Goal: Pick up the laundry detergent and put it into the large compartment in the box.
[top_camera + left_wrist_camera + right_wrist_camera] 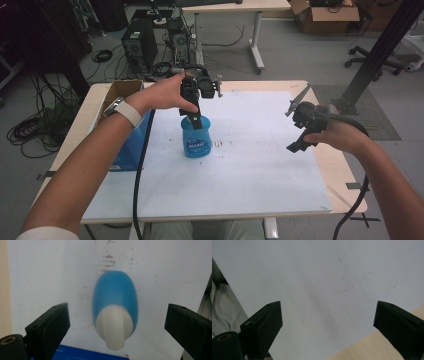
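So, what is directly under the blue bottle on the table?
The blue bottle stands on the white sheet covering the table; faint dark marks show beside it. The spot beneath its base is hidden. The left gripper hangs above, jaws open.

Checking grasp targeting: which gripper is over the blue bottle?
The left gripper, jaws open above the blue bottle and its white cap. The right gripper hovers over bare sheet.

smooth plastic bottle (115, 296), matt white sheet (50, 277)
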Tool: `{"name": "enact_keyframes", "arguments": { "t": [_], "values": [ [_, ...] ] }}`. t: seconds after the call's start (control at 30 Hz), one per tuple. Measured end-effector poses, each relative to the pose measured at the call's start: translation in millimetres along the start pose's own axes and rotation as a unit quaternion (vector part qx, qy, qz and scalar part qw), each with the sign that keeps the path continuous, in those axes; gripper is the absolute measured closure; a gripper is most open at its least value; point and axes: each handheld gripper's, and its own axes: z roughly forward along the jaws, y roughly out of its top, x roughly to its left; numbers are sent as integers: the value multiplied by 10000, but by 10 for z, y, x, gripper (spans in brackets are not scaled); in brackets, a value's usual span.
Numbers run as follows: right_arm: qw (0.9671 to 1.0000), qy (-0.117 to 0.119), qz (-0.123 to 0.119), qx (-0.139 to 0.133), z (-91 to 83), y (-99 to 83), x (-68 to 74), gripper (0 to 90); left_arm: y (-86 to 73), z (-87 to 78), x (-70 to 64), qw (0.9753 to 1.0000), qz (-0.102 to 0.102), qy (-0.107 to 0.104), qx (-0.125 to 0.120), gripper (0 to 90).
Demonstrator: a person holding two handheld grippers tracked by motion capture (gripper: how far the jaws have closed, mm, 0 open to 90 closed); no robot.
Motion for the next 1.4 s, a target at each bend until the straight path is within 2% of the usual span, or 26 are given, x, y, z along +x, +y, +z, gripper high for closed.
{"name": "enact_keyframes", "arguments": {
  "t": [0.23,0.6,0.7,1.17,1.4],
  "values": [
    [10000,11,0,14,10,3,6,82,1,47,-6,10000,53,18,-4,64],
    [10000,23,29,26,21,-14,3,82,-37,178,5,10000,18,14,55,66],
    [10000,31,16,32,31,-5,6,81,-45,217,11,9999,33,71,86,68],
    [10000,37,20,24,33,-11,7,82,-47,373,9,9999,38,5,152,70],
    [10000,44,17,24,35,-12,5,81,-41,421,11,9998,63,64,177,71]
  ]
}}
